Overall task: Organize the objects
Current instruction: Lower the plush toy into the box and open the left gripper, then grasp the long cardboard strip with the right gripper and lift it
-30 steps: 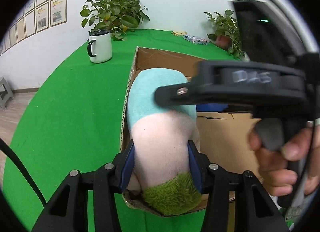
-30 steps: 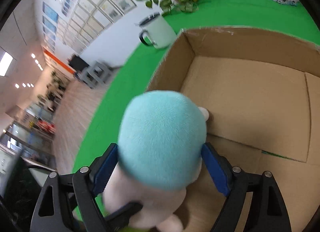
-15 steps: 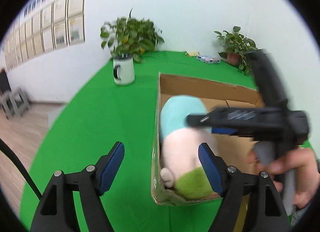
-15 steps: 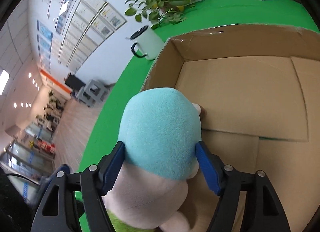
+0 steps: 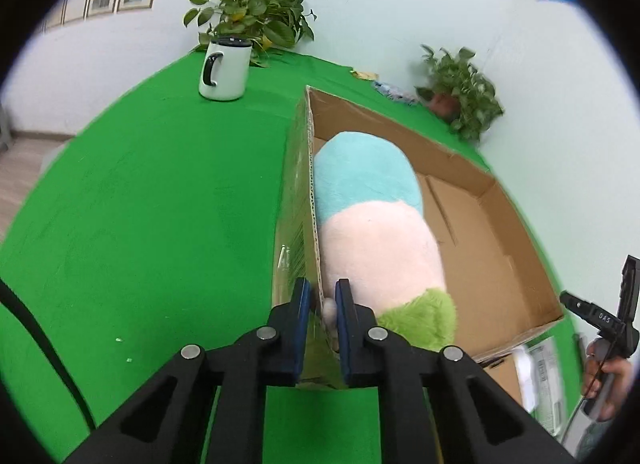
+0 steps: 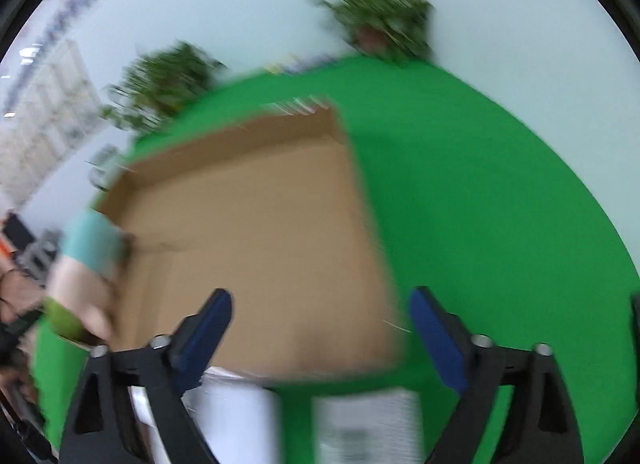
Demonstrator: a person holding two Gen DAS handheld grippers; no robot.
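A plush toy (image 5: pixel 376 223) with a blue top, pink middle and green base lies inside an open cardboard box (image 5: pixel 492 248), against its left wall. My left gripper (image 5: pixel 320 300) is shut on that left wall of the box at its near corner. My right gripper (image 6: pixel 320 324) is open and empty, above the near edge of the box (image 6: pixel 256 240); this view is blurred. The toy (image 6: pixel 86 264) shows at the box's left side. The right gripper also shows at the far right of the left wrist view (image 5: pixel 600 324).
The box stands on a green table (image 5: pixel 140 203). A white mug (image 5: pixel 224 67) and a potted plant (image 5: pixel 248 11) stand at the back left, another plant (image 5: pixel 460 91) at the back right. White papers (image 6: pixel 360 424) lie by the box's near edge.
The right gripper let go of the toy, opened and pulled back to the right. The left gripper, open half a second ago, has shut on the box's left wall.
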